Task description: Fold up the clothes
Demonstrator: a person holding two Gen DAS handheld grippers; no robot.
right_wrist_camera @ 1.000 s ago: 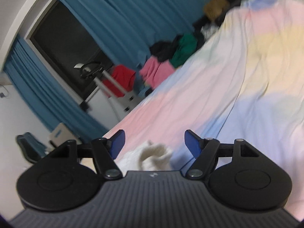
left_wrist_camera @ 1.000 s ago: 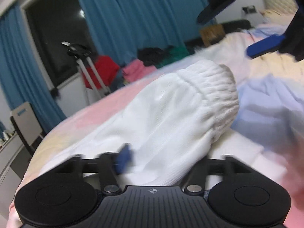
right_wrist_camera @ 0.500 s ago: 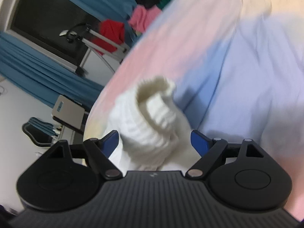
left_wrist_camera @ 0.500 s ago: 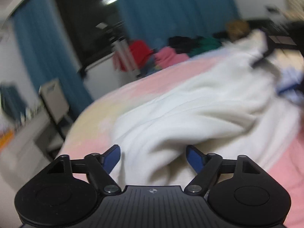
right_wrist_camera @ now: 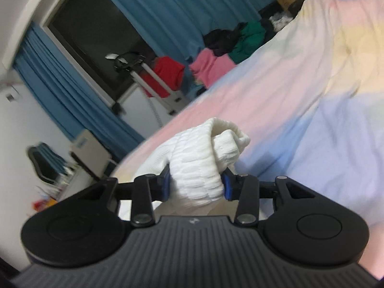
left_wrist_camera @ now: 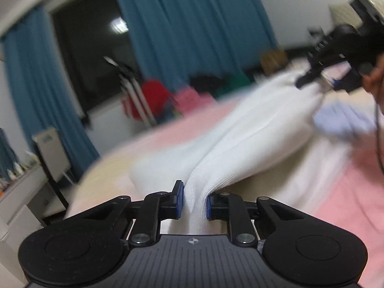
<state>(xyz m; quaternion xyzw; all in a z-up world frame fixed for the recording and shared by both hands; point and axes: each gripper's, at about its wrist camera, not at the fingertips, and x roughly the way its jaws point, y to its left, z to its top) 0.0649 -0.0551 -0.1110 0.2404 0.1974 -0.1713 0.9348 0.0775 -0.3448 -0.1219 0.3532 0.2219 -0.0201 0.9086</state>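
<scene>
A white knit garment [left_wrist_camera: 252,139] lies stretched over the pastel bedsheet [left_wrist_camera: 348,196]. My left gripper [left_wrist_camera: 194,202] is shut on a bunched fold of its sleeve. My right gripper [right_wrist_camera: 195,183] is shut on the ribbed cuff [right_wrist_camera: 204,158] at the sleeve's other end. In the left wrist view the right gripper [left_wrist_camera: 333,72] appears at the upper right, holding the far end of the white cloth. The sleeve runs taut between the two grippers.
The bed carries a pink, yellow and blue sheet [right_wrist_camera: 312,84]. Piles of red, pink, green and black clothes [right_wrist_camera: 216,60] lie beyond the far edge. Blue curtains [left_wrist_camera: 192,24] and a dark window are behind. A chair and desk [left_wrist_camera: 48,148] stand at the left.
Both grippers were open half a second ago; both have closed on the white garment. The right one took the cuff, the left one a sleeve fold, and the cloth is pulled taut.
</scene>
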